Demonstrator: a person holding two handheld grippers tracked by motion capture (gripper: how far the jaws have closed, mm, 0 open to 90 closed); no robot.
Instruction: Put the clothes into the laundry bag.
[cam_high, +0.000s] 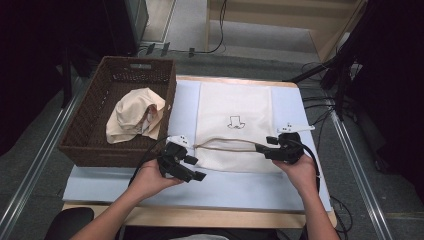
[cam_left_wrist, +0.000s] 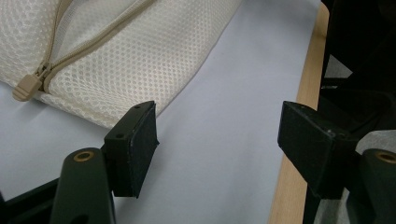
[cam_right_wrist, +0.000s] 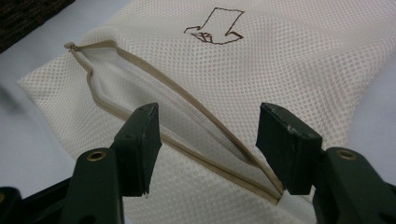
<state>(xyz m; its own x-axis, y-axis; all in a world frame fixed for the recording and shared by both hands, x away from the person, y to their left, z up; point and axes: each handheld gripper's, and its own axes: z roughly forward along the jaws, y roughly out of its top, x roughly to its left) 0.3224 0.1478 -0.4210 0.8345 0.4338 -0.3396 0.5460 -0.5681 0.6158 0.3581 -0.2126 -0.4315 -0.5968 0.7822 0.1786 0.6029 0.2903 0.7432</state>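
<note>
Both claws are spread and empty: the left claw (cam_high: 192, 167) sits just beside the zipper pull (cam_left_wrist: 27, 87), while the bag's (cam_high: 234, 107) open slit (cam_right_wrist: 187, 122) runs crosswise toward the right claw (cam_high: 266, 145).

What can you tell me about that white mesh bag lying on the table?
The mesh bag is a flat, cream-white pouch of fine netted fabric, lying on the pale blue mat beside a wicker basket. A small line drawing is printed on its face. A beige zipper runs along the near end and stands unzipped, the mouth gaping a little, with its pull tab at the left corner. Both grippers hover open at that near edge; neither clamps it.
</note>
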